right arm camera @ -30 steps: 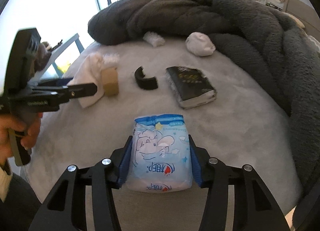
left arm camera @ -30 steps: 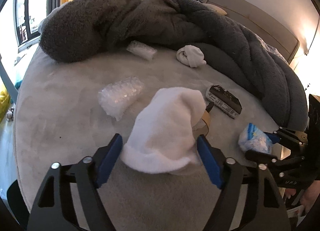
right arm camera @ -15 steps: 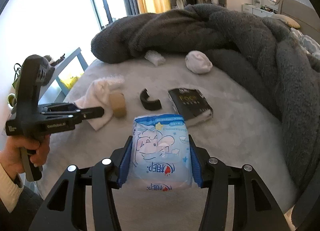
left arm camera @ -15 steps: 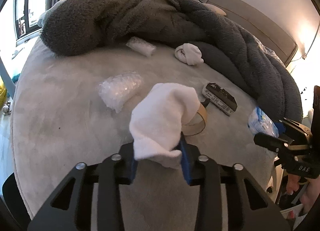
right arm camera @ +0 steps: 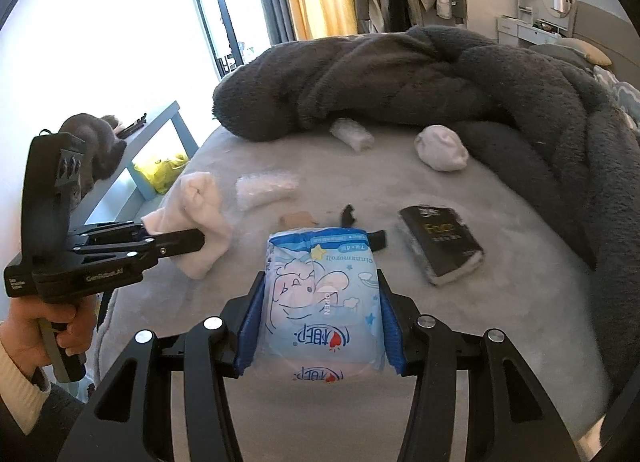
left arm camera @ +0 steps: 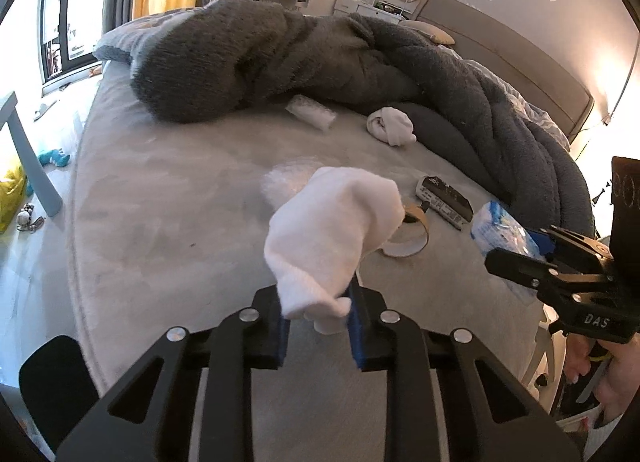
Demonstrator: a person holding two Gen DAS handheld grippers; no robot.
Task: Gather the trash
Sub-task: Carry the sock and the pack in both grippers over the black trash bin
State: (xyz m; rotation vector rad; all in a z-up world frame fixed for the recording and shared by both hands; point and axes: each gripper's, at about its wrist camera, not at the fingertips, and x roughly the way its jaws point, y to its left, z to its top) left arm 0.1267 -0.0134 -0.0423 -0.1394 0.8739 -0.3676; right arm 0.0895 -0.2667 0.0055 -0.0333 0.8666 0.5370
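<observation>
My left gripper (left arm camera: 316, 314) is shut on the cuff end of a white sock (left arm camera: 332, 238), which hangs lifted above the grey bed (left arm camera: 160, 221). The right wrist view shows the same sock (right arm camera: 200, 217) pinched in the left gripper (right arm camera: 192, 242) at the left. My right gripper (right arm camera: 320, 290) is shut on a blue and white tissue pack (right arm camera: 320, 302), held above the bed. That pack (left arm camera: 496, 229) and the right gripper (left arm camera: 516, 258) also appear at the right edge of the left wrist view.
On the bed lie a bubble wrap wad (right arm camera: 266, 189), a tape roll (left arm camera: 408, 238), a black curved piece (right arm camera: 348, 215), a black box (right arm camera: 440, 246), a balled white sock (right arm camera: 442, 147) and a small plastic packet (right arm camera: 352, 133). A dark fluffy blanket (left arm camera: 280, 57) heaps behind. A blue table (right arm camera: 160, 129) stands left.
The left jaws closed on the white sock and lifted it off the bed. The right gripper rose and drew back with the tissue pack still in it.
</observation>
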